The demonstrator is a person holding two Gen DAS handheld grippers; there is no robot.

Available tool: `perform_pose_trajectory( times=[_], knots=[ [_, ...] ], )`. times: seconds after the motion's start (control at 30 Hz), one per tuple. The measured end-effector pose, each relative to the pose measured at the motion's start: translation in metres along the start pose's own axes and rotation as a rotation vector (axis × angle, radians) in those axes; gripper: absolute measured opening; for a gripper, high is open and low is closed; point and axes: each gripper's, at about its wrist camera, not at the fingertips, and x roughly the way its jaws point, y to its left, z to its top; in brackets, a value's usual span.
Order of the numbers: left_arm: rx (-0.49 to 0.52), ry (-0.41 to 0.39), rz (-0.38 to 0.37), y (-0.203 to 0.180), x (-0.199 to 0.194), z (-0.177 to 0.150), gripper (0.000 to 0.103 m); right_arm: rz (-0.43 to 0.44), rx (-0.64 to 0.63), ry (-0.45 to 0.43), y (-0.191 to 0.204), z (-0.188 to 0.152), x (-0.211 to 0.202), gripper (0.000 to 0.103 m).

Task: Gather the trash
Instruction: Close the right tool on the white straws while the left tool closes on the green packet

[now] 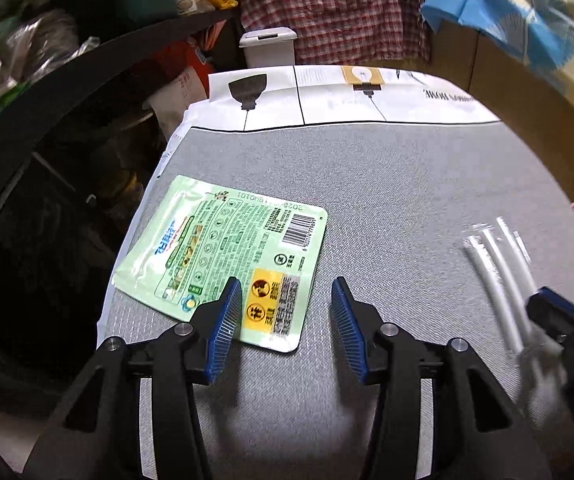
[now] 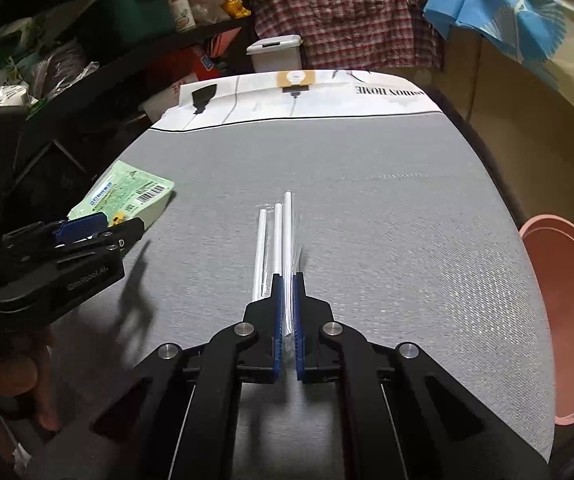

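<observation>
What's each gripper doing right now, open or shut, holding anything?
Left gripper: open, empty, over the near edge of the green packet.
Right gripper: shut on the wrapped straws.

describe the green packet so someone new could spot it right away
On the grey table cover, look to its left edge. The flat pale-green packet lies there, printed side up, with a barcode and a yellow warning patch, unlike the plain white straws.
</observation>
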Motion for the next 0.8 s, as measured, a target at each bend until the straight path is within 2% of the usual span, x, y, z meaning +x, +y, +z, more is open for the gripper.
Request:
perform_pose_trajectory(
  times=[0.17,0.37,0.43,0.53,0.8],
  knots=[
    [0.025,-0.004,0.054,-0.007,0.007,0.002,0.047,0.014,0.004,0.004,-0.006,-0.003,0.002,0.005],
    [0.012,0.004,0.082,-0.007,0.01,0.005,0.045,0.025,0.002,0.001,-0.007,-0.003,0.002,0.005],
    [0.004,0.005,0.081,-0.006,0.01,0.005,0.032,0.028,0.002,-0.002,-0.007,-0.004,0.0,0.005],
    [0.007,-0.008,0.073,-0.008,0.006,0.006,0.023,0.027,0.001,-0.006,-0.008,-0.004,-0.002,0.005],
    [0.036,-0.058,0.049,-0.018,-0.016,0.011,0.011,0.018,-0.006,-0.031,-0.011,-0.004,-0.017,0.005]
  ],
)
